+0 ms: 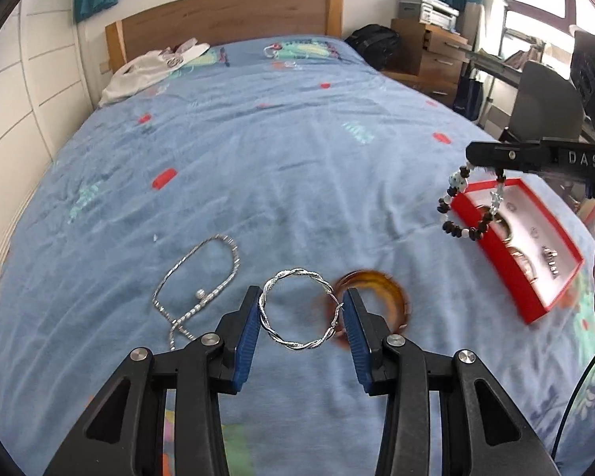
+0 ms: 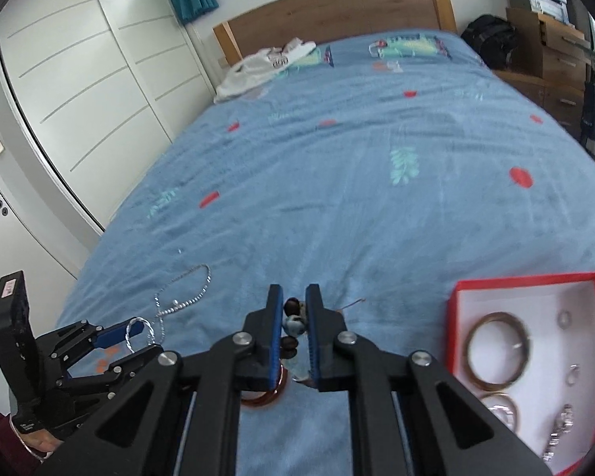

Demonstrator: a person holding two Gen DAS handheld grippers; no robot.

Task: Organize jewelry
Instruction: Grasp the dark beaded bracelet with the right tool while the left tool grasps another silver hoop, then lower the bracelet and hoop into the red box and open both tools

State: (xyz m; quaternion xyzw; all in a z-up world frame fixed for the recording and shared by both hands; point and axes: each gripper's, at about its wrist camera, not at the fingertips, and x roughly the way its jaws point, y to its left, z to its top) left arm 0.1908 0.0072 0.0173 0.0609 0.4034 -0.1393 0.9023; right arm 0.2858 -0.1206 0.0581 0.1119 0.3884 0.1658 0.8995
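Note:
My left gripper (image 1: 300,306) is shut on a twisted silver bangle (image 1: 297,309), held across its width above the blue bedspread. An amber bangle (image 1: 380,289) lies on the bed just right of it, and a silver necklace (image 1: 202,289) lies to the left. My right gripper (image 2: 294,309) is shut on a beaded bracelet (image 2: 293,323), which hangs over the near edge of the red jewelry box (image 1: 492,254) in the left wrist view (image 1: 462,206). The box (image 2: 527,277) holds bangles and rings.
The bed's wooden headboard (image 1: 226,12) is at the far end with a white cloth (image 1: 154,63) near it. White wardrobe doors (image 2: 79,79) stand left of the bed. Wooden drawers (image 1: 436,51) and a chair (image 1: 543,99) stand to the right.

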